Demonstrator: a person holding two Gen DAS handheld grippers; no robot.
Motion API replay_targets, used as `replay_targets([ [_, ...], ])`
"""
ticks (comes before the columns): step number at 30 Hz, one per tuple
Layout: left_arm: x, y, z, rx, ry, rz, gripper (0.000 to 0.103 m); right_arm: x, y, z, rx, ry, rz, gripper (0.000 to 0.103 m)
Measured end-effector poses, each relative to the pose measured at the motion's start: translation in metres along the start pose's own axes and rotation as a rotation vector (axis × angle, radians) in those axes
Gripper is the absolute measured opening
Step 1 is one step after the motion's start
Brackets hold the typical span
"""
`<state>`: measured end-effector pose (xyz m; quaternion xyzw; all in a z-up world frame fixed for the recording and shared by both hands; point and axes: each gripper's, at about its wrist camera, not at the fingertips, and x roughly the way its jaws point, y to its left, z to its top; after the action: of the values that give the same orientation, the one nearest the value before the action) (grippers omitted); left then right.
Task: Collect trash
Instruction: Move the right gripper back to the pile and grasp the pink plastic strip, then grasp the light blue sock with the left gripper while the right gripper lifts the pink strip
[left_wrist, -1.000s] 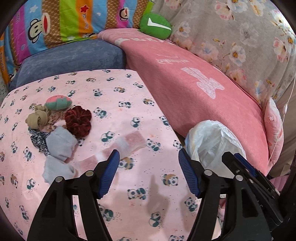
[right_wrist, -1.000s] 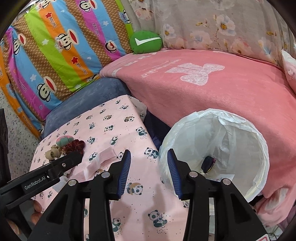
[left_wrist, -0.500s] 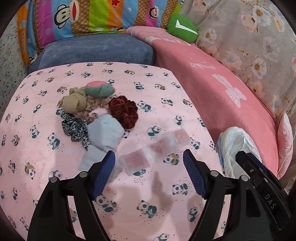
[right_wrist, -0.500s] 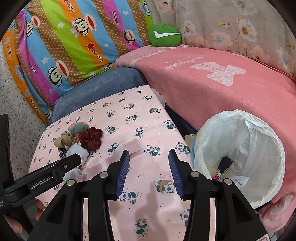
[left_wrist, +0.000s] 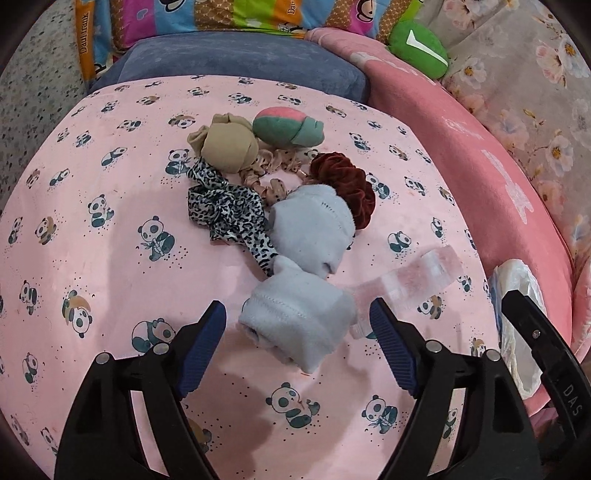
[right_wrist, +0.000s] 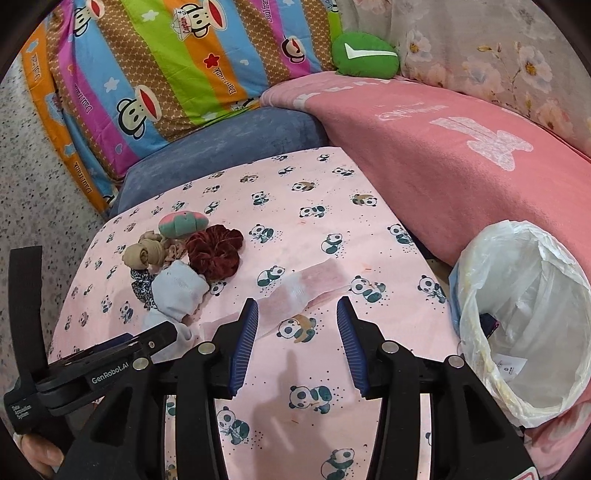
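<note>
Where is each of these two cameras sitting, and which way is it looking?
Left wrist: rides on the left gripper, looking down its open fingers at a pale grey sock in a pile on the panda cloth; its jaws have just been opening, with the sock between them but untouched.
Right wrist: rides on the right gripper, looking down over a clear wrapper, with the lined bin to the right; a hand shows.
Shared: sock pile, wrapper, bin, green cushion.

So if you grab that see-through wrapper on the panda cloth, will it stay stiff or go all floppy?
Probably floppy: the wrapper looks thin, clear and creased. It lies flat on the cloth, so it's likely very light and hard to pinch. The shiny film may slip.
</note>
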<state>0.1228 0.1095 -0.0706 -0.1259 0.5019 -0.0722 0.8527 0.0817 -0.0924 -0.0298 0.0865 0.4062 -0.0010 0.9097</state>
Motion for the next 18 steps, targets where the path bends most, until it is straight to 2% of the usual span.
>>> replay_targets([
  [10, 0.019, 0.008, 0.002, -0.011, 0.043, -0.027, 0.075, 0.045, 0.003, 0.000, 0.015, 0.073, -0.008, 0.044],
  [18, 0.025, 0.005, 0.005, 0.010, 0.078, -0.097, 0.052, 0.077, -0.002, -0.004, 0.046, 0.133, -0.006, 0.044],
])
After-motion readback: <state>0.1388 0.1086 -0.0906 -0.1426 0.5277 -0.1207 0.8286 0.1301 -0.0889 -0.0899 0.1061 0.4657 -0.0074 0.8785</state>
